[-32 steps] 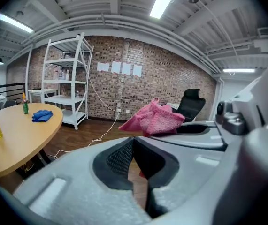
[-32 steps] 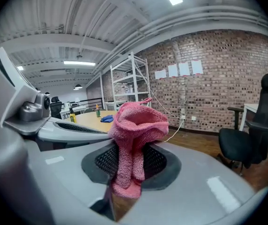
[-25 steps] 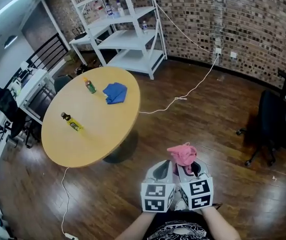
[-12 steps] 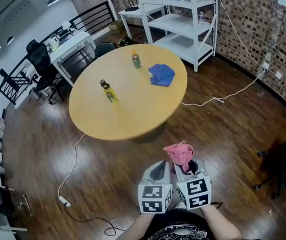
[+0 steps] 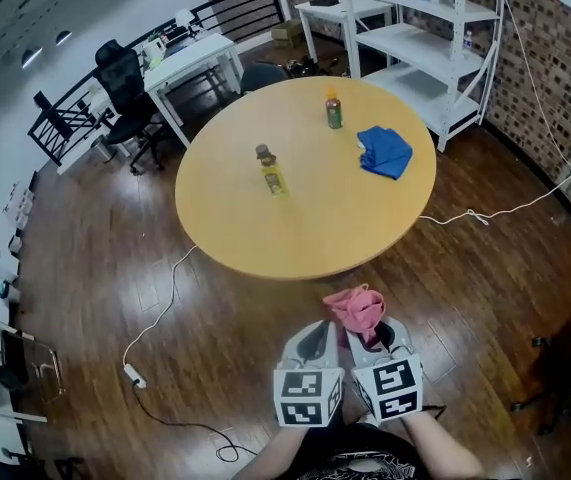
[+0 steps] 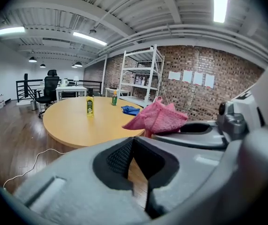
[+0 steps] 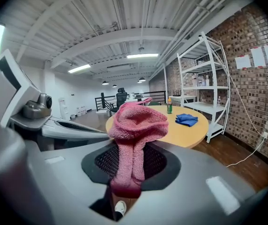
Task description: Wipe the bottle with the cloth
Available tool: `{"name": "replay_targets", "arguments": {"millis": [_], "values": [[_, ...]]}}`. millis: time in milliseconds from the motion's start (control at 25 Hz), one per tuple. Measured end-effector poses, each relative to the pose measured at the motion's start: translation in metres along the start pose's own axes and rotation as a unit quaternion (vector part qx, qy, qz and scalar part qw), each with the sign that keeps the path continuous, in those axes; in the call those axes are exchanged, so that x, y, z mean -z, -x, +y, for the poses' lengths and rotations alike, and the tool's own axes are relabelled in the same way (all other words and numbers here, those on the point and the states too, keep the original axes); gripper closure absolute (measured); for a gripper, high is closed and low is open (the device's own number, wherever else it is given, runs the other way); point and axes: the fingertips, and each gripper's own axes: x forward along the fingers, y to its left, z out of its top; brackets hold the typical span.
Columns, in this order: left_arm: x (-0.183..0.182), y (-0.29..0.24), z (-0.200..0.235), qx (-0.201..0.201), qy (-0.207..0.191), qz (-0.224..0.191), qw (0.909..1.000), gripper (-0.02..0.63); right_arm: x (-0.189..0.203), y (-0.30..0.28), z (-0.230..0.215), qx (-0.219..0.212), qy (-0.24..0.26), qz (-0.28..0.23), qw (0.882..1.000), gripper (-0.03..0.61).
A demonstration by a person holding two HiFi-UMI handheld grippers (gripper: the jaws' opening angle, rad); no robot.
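Note:
A round wooden table [image 5: 305, 223] stands ahead of me, some way off. On it are a yellow bottle [image 5: 271, 171] [image 6: 90, 107], a green bottle [image 5: 333, 112] [image 7: 170, 106] and a folded blue cloth [image 5: 385, 151] [image 6: 130, 110]. My right gripper [image 5: 367, 332] [image 7: 131, 161] is shut on a pink cloth [image 5: 357, 308] [image 7: 136, 125], which bunches above its jaws. Beside it, my left gripper [image 5: 318, 334] [image 6: 133, 146] is shut with nothing in it. Both hang over the floor, short of the table's near edge.
White shelving [image 5: 435, 8] stands behind the table on the right, by a brick wall. A white desk [image 5: 190, 63] and a black office chair [image 5: 125, 88] are at the back left. A white cable [image 5: 165, 308] runs across the wooden floor to a power strip [image 5: 133, 376].
The head view has swung round, so the table now sits more to the centre-right and the desk and chair show at the left. Both grippers stay together, the pink cloth still held.

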Motion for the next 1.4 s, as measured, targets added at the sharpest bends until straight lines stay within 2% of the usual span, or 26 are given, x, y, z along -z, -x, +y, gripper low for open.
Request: {"name": "replay_targets", "arguments": {"millis": [240, 520, 1040, 1400], "values": [[-0.017, -0.026, 0.037, -0.005, 0.008, -0.002, 1.0000, 0.611, -0.017, -0.044, -0.002, 0.003, 0.012, 0.004, 1.000, 0.477], [-0.055, -0.071, 0.085, 0.000, 0.008, -0.010, 0.9999, 0.610, -0.049, -0.109, -0.015, 0.008, 0.015, 0.003, 1.000, 0.477], [-0.135, -0.137, 0.190, 0.027, -0.026, -0.030, 0.9988, 0.609, -0.127, -0.223, -0.021, 0.033, 0.015, -0.010, 0.999, 0.476], [-0.176, -0.187, 0.243, 0.022, -0.043, -0.059, 0.9971, 0.609, -0.144, -0.273, -0.048, 0.036, 0.009, -0.012, 0.999, 0.476]]}}
